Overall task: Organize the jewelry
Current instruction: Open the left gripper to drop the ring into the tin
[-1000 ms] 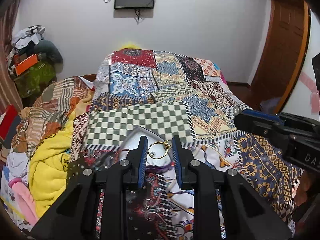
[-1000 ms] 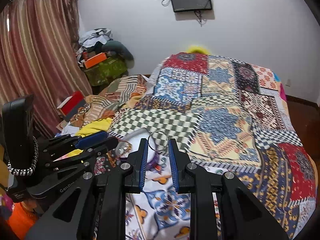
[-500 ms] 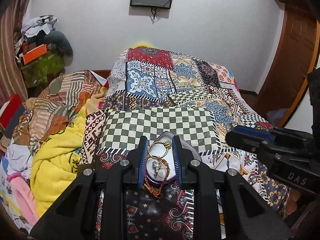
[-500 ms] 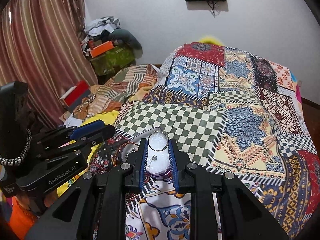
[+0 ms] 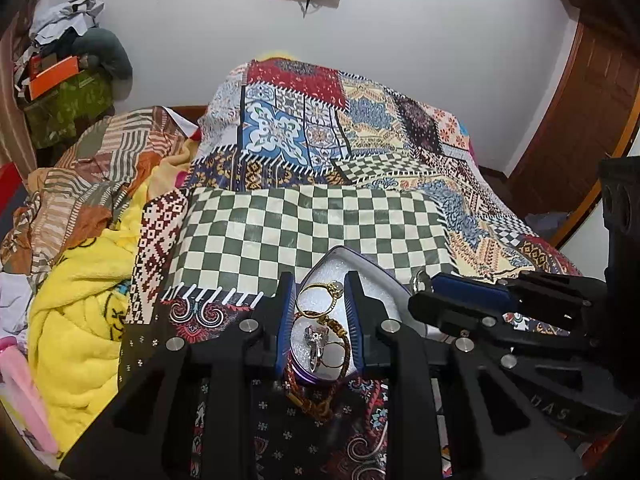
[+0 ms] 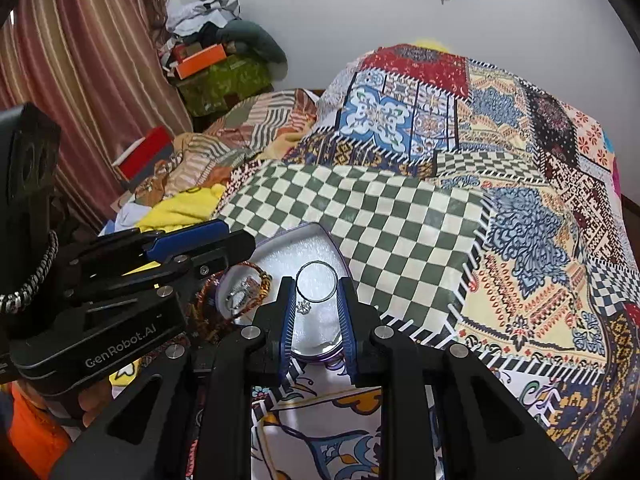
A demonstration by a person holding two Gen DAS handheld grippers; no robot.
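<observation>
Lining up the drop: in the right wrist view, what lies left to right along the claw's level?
left claw → braided bracelet → silver ring in right claw → checkered bedspread patch.

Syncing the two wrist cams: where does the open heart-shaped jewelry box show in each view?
Left wrist: heart-shaped jewelry box at lower centre, behind the left gripper, which holds a gold ring.
Right wrist: box at lower centre-left, behind the right gripper, which holds a silver ring.
Shared landmark: green-and-white checkered patch, just beyond the box.
</observation>
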